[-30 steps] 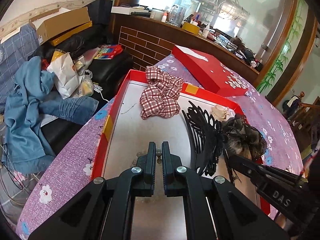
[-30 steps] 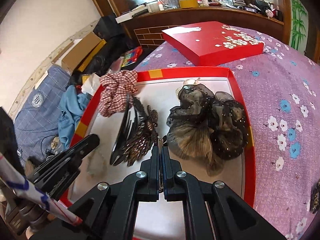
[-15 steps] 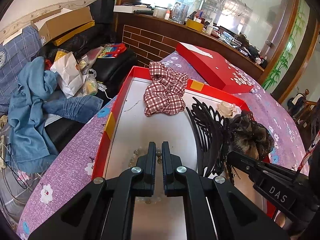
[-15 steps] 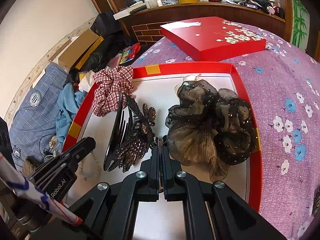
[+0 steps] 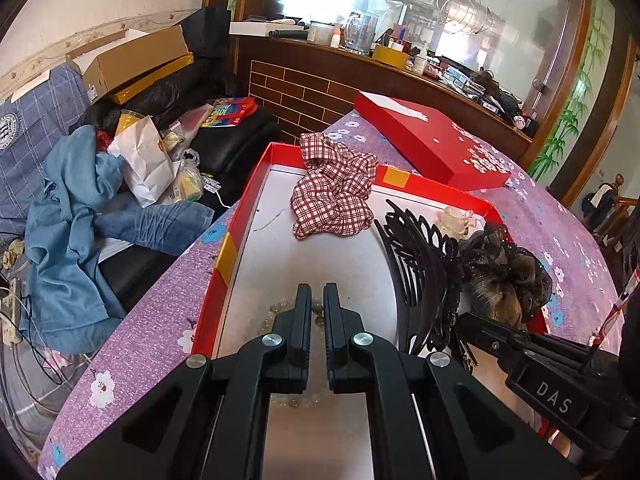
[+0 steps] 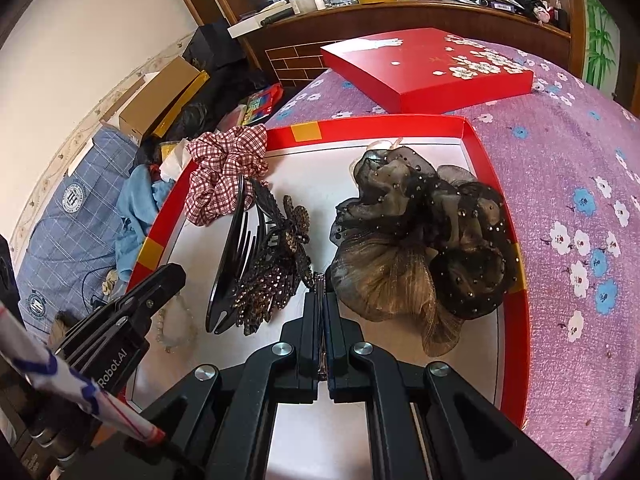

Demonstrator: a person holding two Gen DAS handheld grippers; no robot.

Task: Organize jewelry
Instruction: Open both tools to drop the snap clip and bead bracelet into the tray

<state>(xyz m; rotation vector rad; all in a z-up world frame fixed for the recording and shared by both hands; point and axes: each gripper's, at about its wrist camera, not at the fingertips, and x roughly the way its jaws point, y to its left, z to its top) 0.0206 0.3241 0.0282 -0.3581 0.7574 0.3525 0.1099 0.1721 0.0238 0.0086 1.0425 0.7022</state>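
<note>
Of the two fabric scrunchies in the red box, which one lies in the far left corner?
The red-and-white checked scrunchie; the black-and-gold sheer scrunchie lies along the right wall.

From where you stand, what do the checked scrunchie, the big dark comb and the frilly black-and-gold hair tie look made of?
Checked scrunchie: woven cloth, matte, gathered in soft folds.
Dark comb: probably hard plastic, glossy on its teeth; its flower seems set with small brownish stones or beads.
Frilly hair tie: sheer gauzy fabric, see-through at the ruffles, dotted with tiny sparkles.
</note>
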